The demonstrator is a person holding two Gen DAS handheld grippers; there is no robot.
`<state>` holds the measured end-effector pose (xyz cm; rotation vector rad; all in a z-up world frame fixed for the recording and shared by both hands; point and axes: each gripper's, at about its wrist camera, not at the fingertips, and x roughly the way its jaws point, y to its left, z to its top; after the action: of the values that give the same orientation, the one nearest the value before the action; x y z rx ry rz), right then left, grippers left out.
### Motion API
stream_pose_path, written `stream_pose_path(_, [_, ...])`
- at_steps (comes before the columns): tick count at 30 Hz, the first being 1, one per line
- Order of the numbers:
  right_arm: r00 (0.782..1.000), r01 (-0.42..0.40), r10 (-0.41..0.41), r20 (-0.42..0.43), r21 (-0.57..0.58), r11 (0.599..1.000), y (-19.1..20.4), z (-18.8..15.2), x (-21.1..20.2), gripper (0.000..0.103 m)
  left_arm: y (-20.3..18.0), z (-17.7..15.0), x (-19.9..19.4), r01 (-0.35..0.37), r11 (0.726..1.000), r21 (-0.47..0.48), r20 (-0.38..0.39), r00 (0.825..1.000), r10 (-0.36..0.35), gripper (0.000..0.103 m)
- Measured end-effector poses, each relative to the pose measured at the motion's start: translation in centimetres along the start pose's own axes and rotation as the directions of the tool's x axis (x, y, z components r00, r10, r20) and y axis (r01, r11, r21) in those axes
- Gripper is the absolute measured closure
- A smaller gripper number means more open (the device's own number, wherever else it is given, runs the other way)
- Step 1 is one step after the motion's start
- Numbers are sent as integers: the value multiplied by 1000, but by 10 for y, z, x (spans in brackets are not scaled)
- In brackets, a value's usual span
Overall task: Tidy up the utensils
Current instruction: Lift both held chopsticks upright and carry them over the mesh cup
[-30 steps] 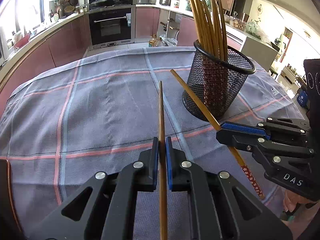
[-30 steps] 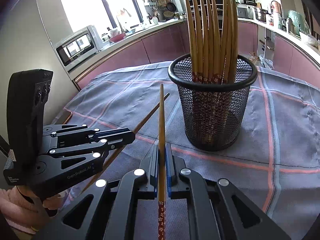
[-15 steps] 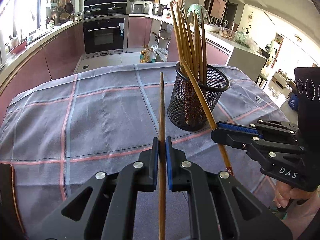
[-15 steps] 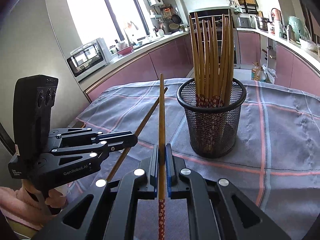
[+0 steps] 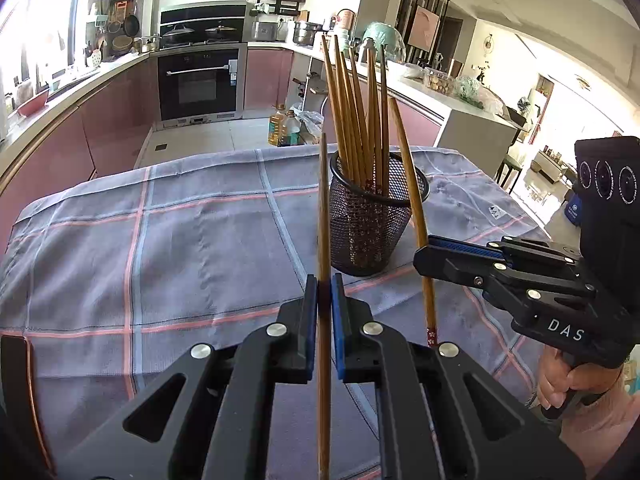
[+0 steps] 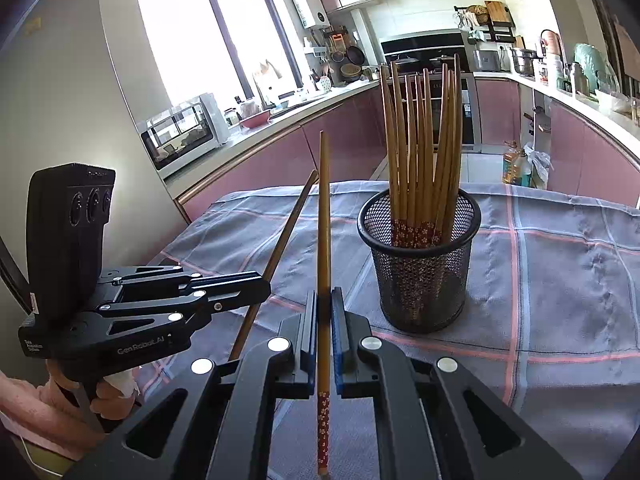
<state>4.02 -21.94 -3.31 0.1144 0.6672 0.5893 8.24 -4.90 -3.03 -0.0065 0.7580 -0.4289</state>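
Wooden chopstick [image 5: 323,216] points forward along the left tool [image 5: 324,280].

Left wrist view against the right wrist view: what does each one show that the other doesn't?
Only the left wrist view shows the room beyond the kitchen and the right gripper from the side, shut on its chopstick. Only the right wrist view shows the window, the countertop oven and the left gripper from the side, shut on its own chopstick. Both show the mesh holder full of chopsticks, the checked cloth and the built-in oven.
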Motion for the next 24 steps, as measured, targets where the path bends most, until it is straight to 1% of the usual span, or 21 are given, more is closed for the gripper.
stream_pose_path(24, [997,-1,2,77,-5,1000,-6,14,-25,97,-5,14,-17,49,999,8,50,998,-49,95])
